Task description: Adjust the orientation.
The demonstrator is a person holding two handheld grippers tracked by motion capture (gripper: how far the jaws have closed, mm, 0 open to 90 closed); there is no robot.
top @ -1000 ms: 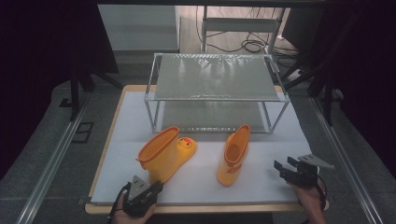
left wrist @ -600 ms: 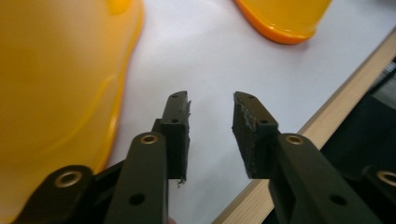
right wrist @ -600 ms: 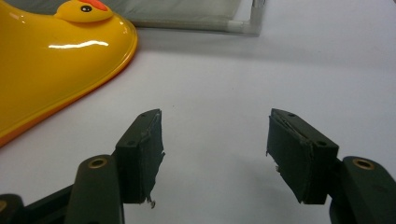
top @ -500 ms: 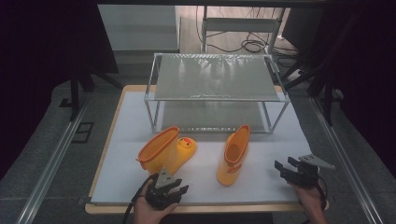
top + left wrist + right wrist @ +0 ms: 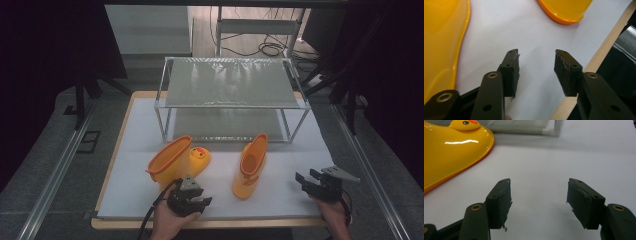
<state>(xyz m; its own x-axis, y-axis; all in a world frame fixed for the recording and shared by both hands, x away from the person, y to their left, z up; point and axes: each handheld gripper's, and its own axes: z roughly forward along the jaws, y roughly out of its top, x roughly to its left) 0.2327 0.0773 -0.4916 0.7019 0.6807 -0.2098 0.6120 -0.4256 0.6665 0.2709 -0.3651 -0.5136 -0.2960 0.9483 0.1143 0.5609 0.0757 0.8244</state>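
Two yellow rubber boots with duck faces rest on the white mat [image 5: 280,195]. The left boot [image 5: 172,161] lies on its side. The right boot [image 5: 250,167] has its toe toward the front edge. My left gripper [image 5: 202,202] hovers just in front of the left boot by the front edge. Its jaws have just been opening and stand open with nothing between them [image 5: 536,53]; the left boot [image 5: 441,45] is beside its left jaw. My right gripper [image 5: 306,176] stands open at the front right, empty [image 5: 539,182], with the right boot [image 5: 451,150] off to its left.
A two-level metal rack [image 5: 230,82] stands across the back of the mat, one leg [image 5: 549,131] ahead of the right gripper. The table's wooden front edge [image 5: 594,62] runs close beside the left gripper. Bare mat lies between the right boot and the right gripper.
My left gripper has moved right along the front edge, from near the front-left corner to just in front of the left boot, and its jaws have spread. The right gripper has kept still.
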